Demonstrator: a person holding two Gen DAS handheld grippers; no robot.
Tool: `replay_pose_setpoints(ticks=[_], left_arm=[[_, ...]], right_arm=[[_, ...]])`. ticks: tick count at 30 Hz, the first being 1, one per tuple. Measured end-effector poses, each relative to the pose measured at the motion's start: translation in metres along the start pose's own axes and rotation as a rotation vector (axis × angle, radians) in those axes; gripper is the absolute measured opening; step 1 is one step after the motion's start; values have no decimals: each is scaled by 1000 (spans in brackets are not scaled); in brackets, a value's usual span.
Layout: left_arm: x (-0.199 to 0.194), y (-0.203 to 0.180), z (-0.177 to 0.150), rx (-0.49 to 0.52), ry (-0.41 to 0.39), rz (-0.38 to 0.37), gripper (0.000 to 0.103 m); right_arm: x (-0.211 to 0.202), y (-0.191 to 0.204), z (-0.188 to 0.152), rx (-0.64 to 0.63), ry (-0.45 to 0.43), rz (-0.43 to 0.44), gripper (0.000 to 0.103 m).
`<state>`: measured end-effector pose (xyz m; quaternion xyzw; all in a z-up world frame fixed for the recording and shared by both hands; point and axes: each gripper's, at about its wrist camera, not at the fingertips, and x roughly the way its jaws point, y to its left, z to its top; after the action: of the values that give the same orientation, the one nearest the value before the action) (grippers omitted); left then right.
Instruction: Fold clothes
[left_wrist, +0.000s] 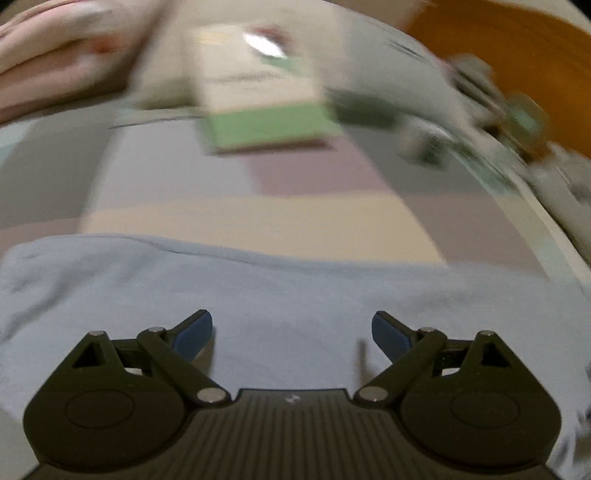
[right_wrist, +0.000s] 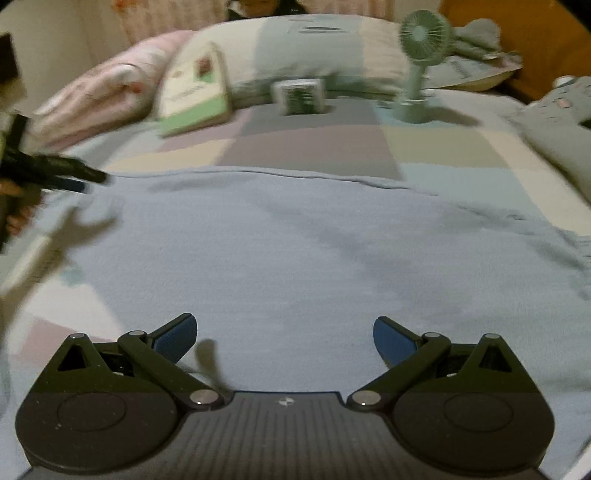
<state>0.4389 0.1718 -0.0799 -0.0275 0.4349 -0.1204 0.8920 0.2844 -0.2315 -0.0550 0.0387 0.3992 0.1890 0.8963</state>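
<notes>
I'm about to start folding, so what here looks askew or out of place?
Nothing is damaged or spilled. The blue garment lies flat with light wrinkles. Only the green-edged book stands out, propped tilted against the pillows.

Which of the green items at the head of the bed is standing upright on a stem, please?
The small desk fan, on the right; the green-edged box leans against the pillows.

Far ahead of the tool, on the patchwork bedspread (right_wrist: 314, 144), a green-edged packet (right_wrist: 194, 99) leans against a long pillow (right_wrist: 295, 48). A small patterned box (right_wrist: 301, 96) (blurred) sits beside it, a green fan (right_wrist: 421, 62) farther right. A pink quilt (right_wrist: 107, 88) lies left.
</notes>
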Motion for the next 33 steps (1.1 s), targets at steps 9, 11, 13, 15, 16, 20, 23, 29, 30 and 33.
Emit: replay_pose_setpoints(ticks=[9,11,13,15,16,20,23,29,30,33], left_arm=[[-3,56,-8,-155,23,-44,93],[-11,79,-8,-228,1,-48,93],[-17,98,-7,-284,-19,4,94],[-21,115,-7,-329,-24,100,94],[-22,121,-6,-351,-28,172,93],[-29,121,-2,-358,-89,271,93],[-28,114,3,-301,-116,243,94],[6,113,18,-227,-61,248,94],[10,121,21,-249,-61,291,94],[11,140,30,-318,-71,352,93]], right_arm=[[0,9,0,-12,21,72,103],[1,7,1,4,25,72,103],[2,5,1,20,26,79,103],[3,2,1,30,27,79,103],[4,2,1,33,28,76,103],[6,1,0,30,32,62,103],[8,1,-1,25,33,53,103],[12,3,-3,-1,38,27,103],[13,4,-3,-8,38,20,103],[14,5,-3,-21,36,14,103]])
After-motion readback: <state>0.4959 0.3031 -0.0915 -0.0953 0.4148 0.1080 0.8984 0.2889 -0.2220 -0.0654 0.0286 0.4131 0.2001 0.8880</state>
